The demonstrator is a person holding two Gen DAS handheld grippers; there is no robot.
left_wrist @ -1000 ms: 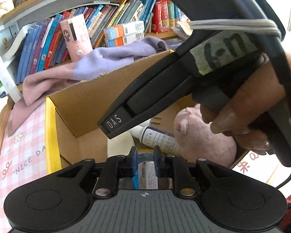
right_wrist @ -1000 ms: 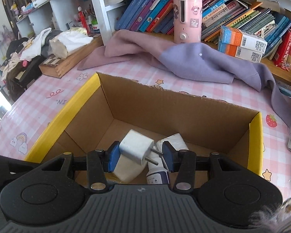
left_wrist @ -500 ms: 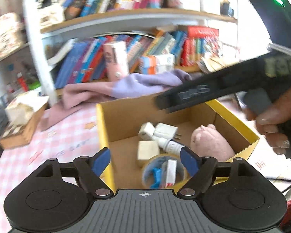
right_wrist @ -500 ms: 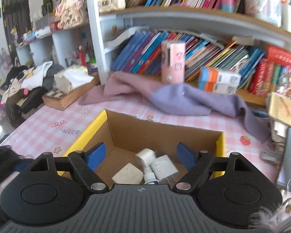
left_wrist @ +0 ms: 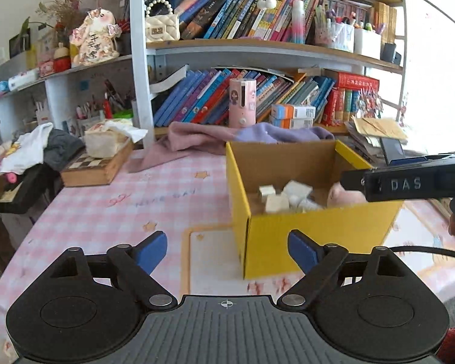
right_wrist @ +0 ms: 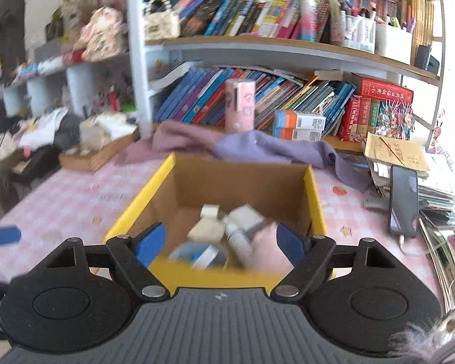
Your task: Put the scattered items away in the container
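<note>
Behind the table we've got a packed bookshelf, and a pink-and-purple cloth slumped right up against the back of the yellow cardboard box. A chessboard case sits off to the side, a phone near the paper stack. Our right gripper is spread wide, holding nothing, over the box's near edge; our left gripper is just as wide and bare, beside the box. Inside: pink plush, tape roll, white chargers, all blurry.
</note>
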